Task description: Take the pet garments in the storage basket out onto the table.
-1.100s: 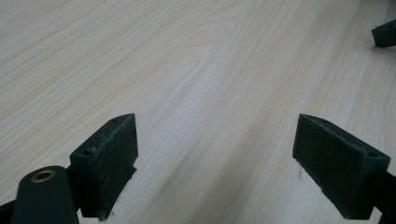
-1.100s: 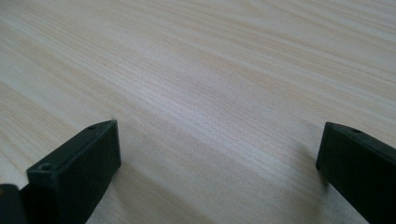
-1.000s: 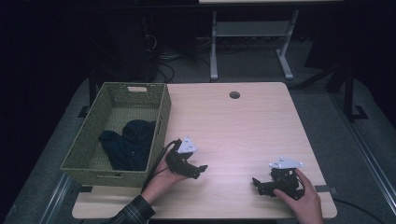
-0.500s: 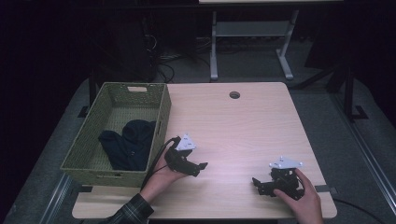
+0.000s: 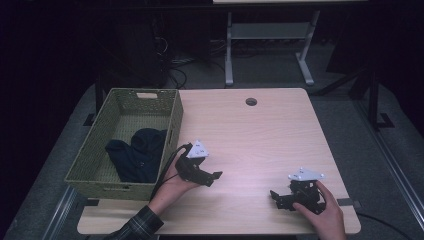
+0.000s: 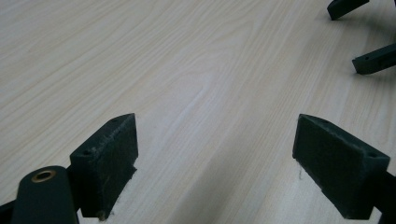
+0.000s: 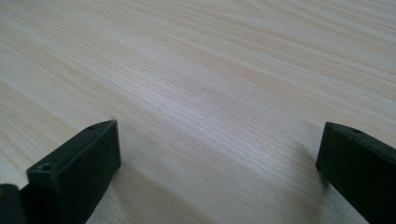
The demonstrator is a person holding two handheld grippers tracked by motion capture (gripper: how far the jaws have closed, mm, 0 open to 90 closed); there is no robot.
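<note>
Both tongs are empty, jaws spread wide: the left tongs (image 5: 212, 177) just right of the green woven basket (image 5: 172, 117), the right tongs (image 5: 276, 196) near the pale wooden tabletop's (image 5: 260, 135) right corner. The dark crumpled cloth (image 5: 137, 155) lies inside the basket; the left tongs should probably swing over the rim and descend onto a raised fold.

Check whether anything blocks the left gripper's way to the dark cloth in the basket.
The basket's near right wall stands between them: the left gripper is outside it over the bare table, open and pointing away, while the dark cloth lies inside. The basket's top is open, so nothing visible blocks a reach over the rim.
</note>
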